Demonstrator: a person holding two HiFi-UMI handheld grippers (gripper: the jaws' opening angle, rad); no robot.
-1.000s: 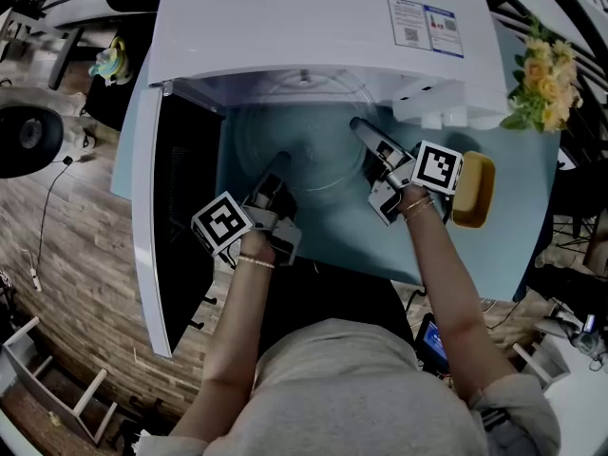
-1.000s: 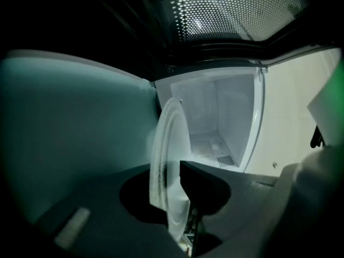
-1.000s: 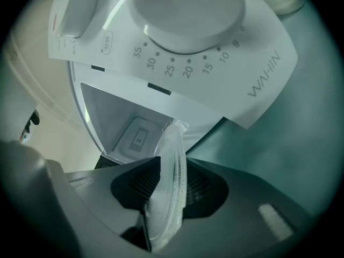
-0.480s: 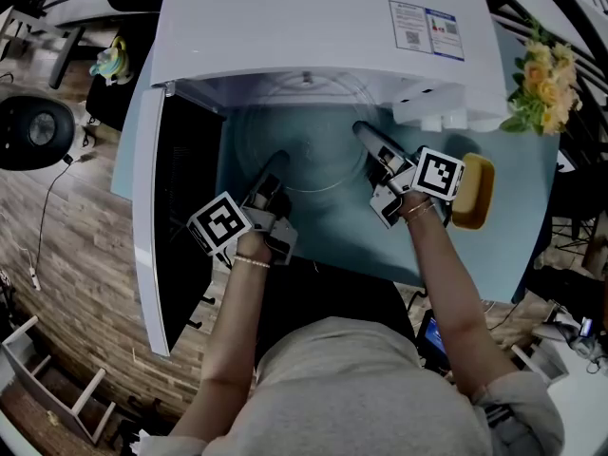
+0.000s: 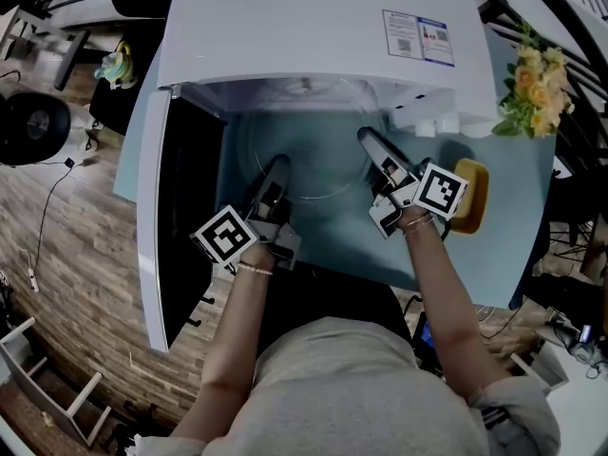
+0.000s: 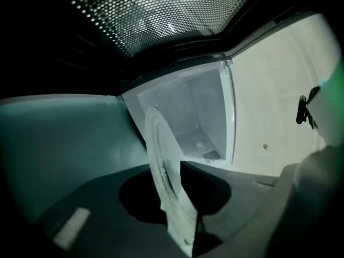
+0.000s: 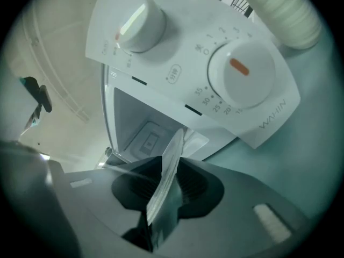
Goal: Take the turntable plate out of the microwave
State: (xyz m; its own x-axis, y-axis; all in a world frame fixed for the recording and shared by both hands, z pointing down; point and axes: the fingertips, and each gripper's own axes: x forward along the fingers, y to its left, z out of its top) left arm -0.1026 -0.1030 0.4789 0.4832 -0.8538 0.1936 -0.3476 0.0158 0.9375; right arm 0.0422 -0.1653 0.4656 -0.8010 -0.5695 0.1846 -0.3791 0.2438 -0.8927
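The clear glass turntable plate [image 5: 306,152] hangs level in front of the white microwave's [image 5: 313,27] open mouth, its far part still under the top edge. My left gripper [image 5: 276,173] is shut on the plate's near-left rim and my right gripper [image 5: 373,146] is shut on its right rim. The left gripper view has the plate rim [image 6: 160,160] edge-on, clamped in the left gripper [image 6: 173,183], with the lit cavity beyond. In the right gripper view the right gripper [image 7: 165,190] pinches the plate edge [image 7: 171,160] below the control panel.
The microwave door [image 5: 157,217] stands open to the left of my left arm. Two dials [image 7: 242,74] sit close to the right gripper. A yellow dish [image 5: 472,196] lies on the teal table [image 5: 484,255] at my right hand, with flowers [image 5: 532,93] further back.
Both grippers and the plate have edged slightly toward me, out of the cavity. Both grips are unchanged.
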